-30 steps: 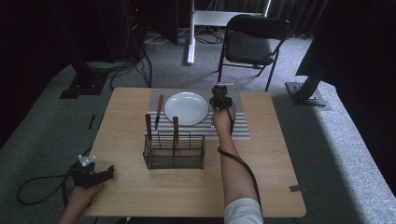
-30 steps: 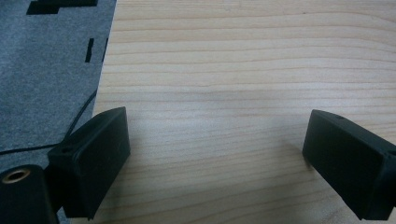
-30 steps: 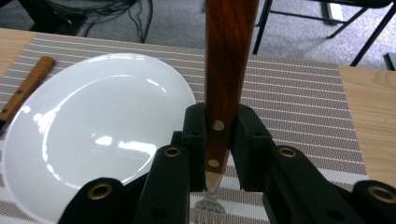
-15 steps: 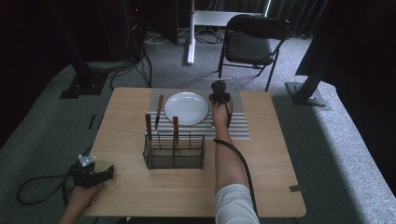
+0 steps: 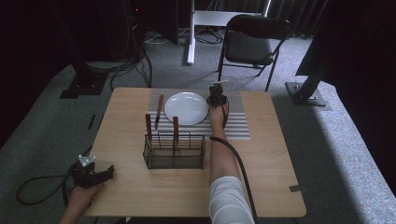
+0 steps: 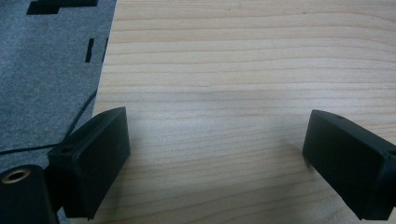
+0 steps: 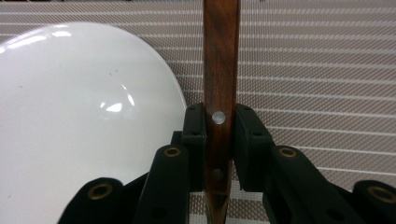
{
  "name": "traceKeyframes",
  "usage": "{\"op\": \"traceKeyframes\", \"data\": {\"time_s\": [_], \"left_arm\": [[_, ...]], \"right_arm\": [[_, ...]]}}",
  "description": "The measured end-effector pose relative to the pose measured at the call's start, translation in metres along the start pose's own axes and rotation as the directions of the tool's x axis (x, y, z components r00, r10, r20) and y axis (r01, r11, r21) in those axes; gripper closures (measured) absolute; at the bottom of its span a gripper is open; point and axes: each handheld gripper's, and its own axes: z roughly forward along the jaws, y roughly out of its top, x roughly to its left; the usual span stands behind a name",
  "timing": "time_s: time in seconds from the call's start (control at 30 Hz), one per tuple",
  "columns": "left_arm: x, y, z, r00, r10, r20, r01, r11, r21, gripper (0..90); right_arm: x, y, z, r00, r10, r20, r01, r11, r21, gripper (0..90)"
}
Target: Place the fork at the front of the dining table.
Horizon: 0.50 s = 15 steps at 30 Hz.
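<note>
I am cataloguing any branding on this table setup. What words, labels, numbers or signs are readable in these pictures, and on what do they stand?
None: no readable text shows in these pictures.
The wooden handle clamped in the right gripper carries metal rivets, no lettering.
The white plate, the striped placemat, the wire caddy and the left gripper bear no visible marking.

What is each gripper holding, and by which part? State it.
Right gripper clamps a piece of cutlery by its wooden handle. Left gripper holds nothing.
</note>
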Motion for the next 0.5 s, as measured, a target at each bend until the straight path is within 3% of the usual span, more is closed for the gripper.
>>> {"op": "traceKeyframes", "data": {"time_s": [0.23, 0.5], "left_arm": [[0.000, 0.000, 0.000, 1.0000, 0.000, 0.000, 0.000, 1.0000, 0.000, 7.4], [0.000, 0.000, 0.000, 1.0000, 0.000, 0.000, 0.000, 1.0000, 0.000, 7.4]], "right_arm": [[-0.003, -0.005, 0.018, 0.9993, 0.033, -0.016, -0.032, 0.999, 0.028, 76.5], [-0.012, -0.011, 0.024, 0.9963, 0.073, -0.045, -0.071, 0.997, 0.033, 76.0]]}}
